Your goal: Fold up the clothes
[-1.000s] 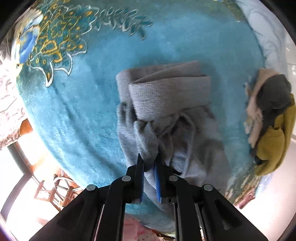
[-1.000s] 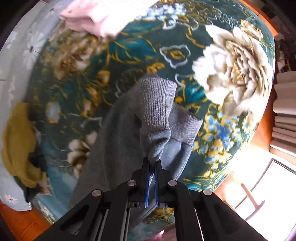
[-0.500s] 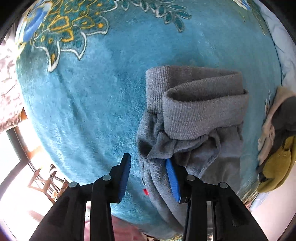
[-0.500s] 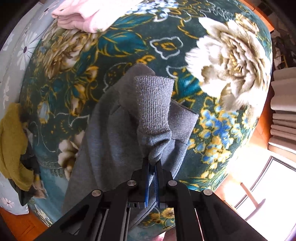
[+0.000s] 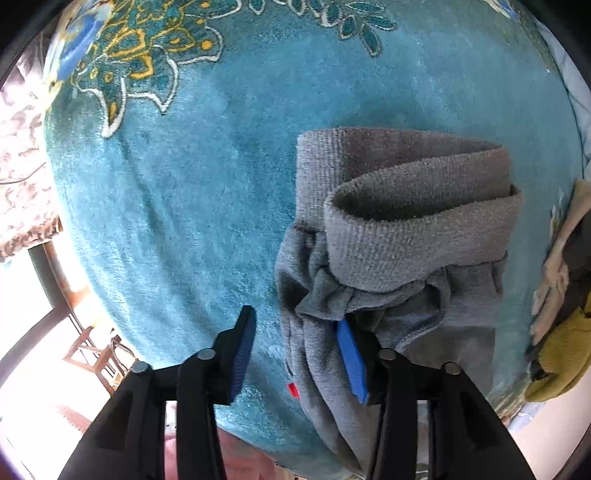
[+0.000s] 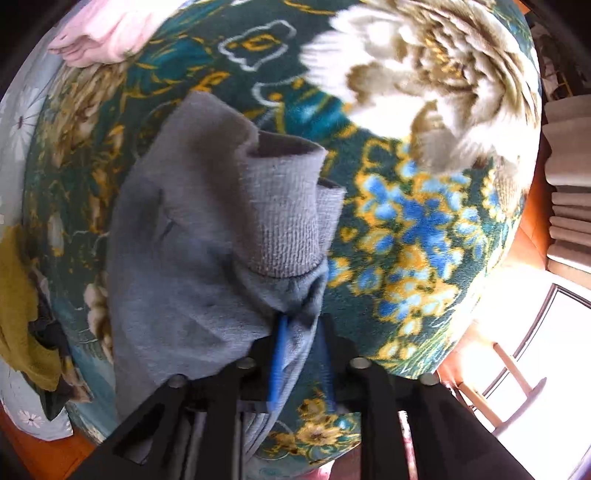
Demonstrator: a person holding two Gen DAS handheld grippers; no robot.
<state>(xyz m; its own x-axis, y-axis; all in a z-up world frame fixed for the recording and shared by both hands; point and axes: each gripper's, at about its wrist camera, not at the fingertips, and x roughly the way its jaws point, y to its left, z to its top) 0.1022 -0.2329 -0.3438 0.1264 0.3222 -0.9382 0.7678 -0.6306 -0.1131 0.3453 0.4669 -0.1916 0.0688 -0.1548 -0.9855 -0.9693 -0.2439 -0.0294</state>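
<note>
A grey knit garment (image 5: 399, 258) with a ribbed band lies folded on the teal floral blanket (image 5: 184, 203). My left gripper (image 5: 295, 343) is open wide, its blue pads either side of the garment's left edge, holding nothing. In the right wrist view the same garment (image 6: 207, 236) lies on the blanket (image 6: 424, 221). My right gripper (image 6: 301, 354) has its jaws partly apart, with the cloth's edge lying loose between the blue pads.
A heap of mustard, dark and cream clothes (image 5: 557, 332) lies at the blanket's right edge, also seen in the right wrist view (image 6: 22, 314). A pink folded garment (image 6: 99, 33) lies at the far side. Wooden chair frames (image 5: 96, 354) stand beyond the bed edge.
Both grippers let go of the grey garment: the left opened first and wide, the right opened just now. The garment has settled flat on the blanket, and both cameras have come closer.
</note>
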